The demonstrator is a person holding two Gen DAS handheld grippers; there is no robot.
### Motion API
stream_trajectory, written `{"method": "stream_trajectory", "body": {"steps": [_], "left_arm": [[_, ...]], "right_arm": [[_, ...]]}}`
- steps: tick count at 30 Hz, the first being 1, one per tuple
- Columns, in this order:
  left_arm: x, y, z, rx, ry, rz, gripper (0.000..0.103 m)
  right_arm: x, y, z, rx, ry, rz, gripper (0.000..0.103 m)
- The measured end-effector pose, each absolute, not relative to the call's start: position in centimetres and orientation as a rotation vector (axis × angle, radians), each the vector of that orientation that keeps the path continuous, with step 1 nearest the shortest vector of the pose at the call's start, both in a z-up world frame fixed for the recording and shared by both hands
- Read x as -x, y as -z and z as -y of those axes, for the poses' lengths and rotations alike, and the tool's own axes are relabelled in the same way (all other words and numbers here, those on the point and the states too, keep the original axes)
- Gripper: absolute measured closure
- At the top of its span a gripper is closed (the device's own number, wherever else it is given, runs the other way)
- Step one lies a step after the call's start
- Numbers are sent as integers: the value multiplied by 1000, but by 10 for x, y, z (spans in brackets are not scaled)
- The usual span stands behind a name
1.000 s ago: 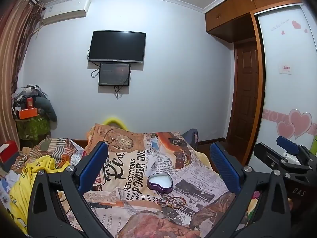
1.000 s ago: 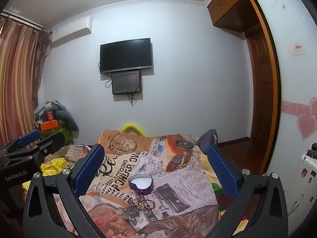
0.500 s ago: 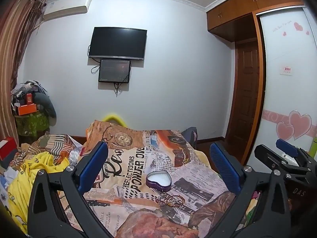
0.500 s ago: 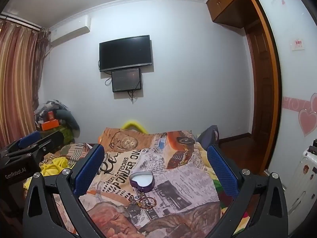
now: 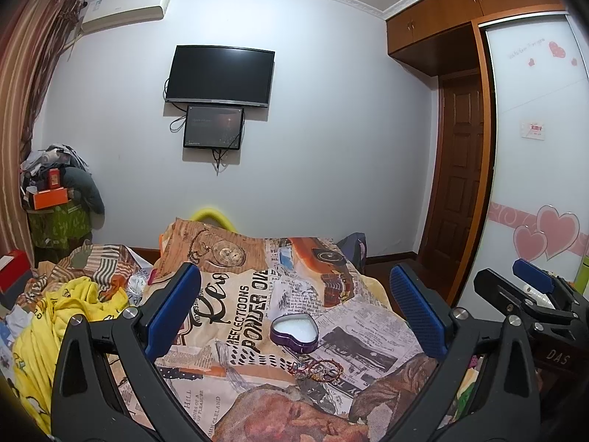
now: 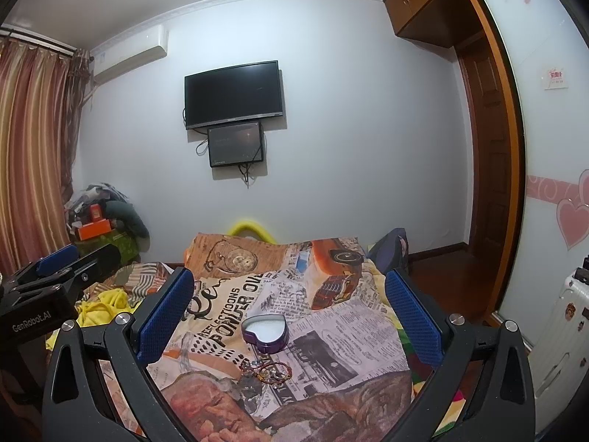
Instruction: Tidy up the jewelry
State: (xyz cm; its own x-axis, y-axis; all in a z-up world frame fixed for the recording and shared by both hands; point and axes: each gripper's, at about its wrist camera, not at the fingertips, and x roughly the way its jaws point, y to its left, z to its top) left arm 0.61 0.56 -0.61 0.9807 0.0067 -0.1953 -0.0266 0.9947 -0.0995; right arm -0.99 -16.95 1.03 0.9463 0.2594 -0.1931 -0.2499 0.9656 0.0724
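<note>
I hold my left gripper point(image 5: 294, 316) and right gripper point(image 6: 289, 313) wide open and empty above the bed point(image 5: 257, 294), because the jewelry point(image 5: 318, 366) lies just before the open heart-shaped tin point(image 5: 294, 331), waiting for picking.

The left gripper point(image 5: 294, 309) hung above the newsprint-patterned bedspread point(image 5: 254, 294), its blue-padded jaws spread wide and empty. Between them sat an open purple heart-shaped tin point(image 5: 294, 332), with a tangle of beaded bracelets point(image 5: 316, 366) just in front; the right gripper point(image 5: 530, 294) showed at the right edge
</note>
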Motion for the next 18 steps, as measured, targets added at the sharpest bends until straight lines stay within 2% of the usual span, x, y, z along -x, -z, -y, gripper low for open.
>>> {"method": "stream_trajectory", "body": {"steps": [18], "left_arm": [[-6, 7, -6, 104, -16, -206, 0]], "right_arm": [[5, -12, 171, -44, -262, -213, 0]]}}
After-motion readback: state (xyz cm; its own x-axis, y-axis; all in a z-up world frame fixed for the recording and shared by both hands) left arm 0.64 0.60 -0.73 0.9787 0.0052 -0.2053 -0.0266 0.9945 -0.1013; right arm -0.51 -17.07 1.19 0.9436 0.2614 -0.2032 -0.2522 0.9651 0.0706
